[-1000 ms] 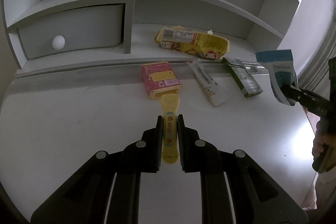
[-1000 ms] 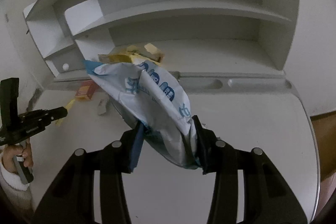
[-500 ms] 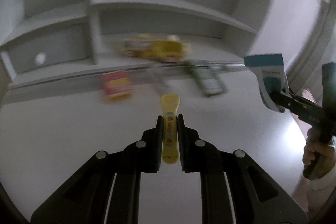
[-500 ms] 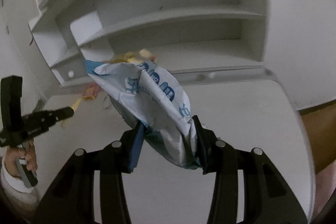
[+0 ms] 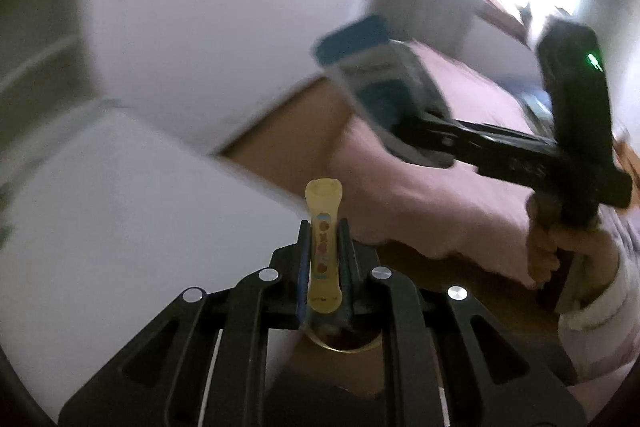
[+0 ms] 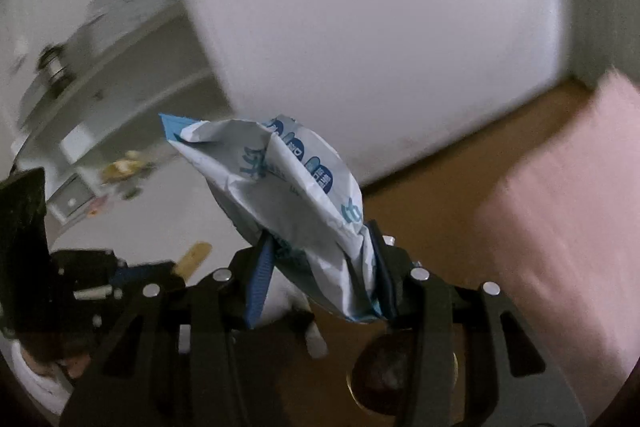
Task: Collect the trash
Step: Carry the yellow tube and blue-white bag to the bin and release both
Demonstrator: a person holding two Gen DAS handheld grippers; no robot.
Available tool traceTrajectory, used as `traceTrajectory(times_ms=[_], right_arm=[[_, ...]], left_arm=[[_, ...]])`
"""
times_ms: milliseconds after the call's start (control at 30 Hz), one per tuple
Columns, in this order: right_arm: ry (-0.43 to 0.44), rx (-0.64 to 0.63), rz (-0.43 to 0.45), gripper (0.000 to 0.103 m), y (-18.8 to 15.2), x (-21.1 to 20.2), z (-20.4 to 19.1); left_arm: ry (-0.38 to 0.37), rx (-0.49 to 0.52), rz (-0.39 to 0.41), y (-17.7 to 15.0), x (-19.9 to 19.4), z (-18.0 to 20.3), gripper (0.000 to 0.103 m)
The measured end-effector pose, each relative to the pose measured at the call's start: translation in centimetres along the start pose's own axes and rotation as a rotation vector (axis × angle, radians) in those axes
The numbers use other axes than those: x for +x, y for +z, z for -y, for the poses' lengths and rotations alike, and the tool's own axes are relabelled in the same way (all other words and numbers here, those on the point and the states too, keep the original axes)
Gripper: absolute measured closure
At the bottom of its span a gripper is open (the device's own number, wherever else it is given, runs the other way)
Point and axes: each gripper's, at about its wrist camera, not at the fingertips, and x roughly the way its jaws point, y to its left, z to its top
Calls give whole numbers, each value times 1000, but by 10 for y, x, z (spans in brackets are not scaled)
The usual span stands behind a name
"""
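Note:
My left gripper [image 5: 323,227] is shut on a thin yellow wrapper [image 5: 322,247] that stands upright between the fingers. My right gripper [image 6: 320,239] is shut on a crumpled white and blue bag [image 6: 288,187]. In the left wrist view the right gripper [image 5: 416,123] shows at the right with the blue bag [image 5: 376,75], held by a hand. In the right wrist view the left gripper [image 6: 176,269] shows at the lower left with the yellow wrapper [image 6: 194,255]. Other trash [image 6: 120,167] lies far back on the white desk [image 6: 160,219].
Both grippers are past the desk's right edge, over a brown wooden floor [image 6: 432,195]. A pink bed cover [image 6: 560,227] lies at the right and also shows in the left wrist view [image 5: 420,187]. A round brown rimmed thing [image 6: 400,375] is below the right gripper. White shelves [image 6: 132,79] stand behind the desk.
Both grippers have swung right, away from the desk and shelves, with their loads still held. The view now shows wall, floor and pink bed cover.

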Motion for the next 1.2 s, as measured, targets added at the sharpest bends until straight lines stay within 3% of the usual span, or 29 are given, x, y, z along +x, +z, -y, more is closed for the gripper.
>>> traceTrajectory(times_ms=[133,233,367,533,667,1100,1167,1200], right_arm=[[-67,113,-130,59,-49,22,78],[-93,193,-263,59,-92,61,128],[-111,278,-471,59,-151,131,175],[-107,364,-672,59,-204,190,202],[-81,420,-719,59,-221,204,210],[-60,526,-709,55,-227,202,213],[-49,556,-700,42,-227,201,216],[-40,569,-693,31,-226,201,217]], left_arm=[[-79,57,-155,-12,87,58,91],[-79,60,-275,-31,150,71,91],[6,68,-472,-73,252,63,91],[44,-8,-638,-119,331,37,91],[24,-102,-679,-134,344,23,91],[-14,-140,-666,-139,335,11,90],[4,-126,-661,-139,336,12,73],[8,-125,-657,-140,340,8,33]])
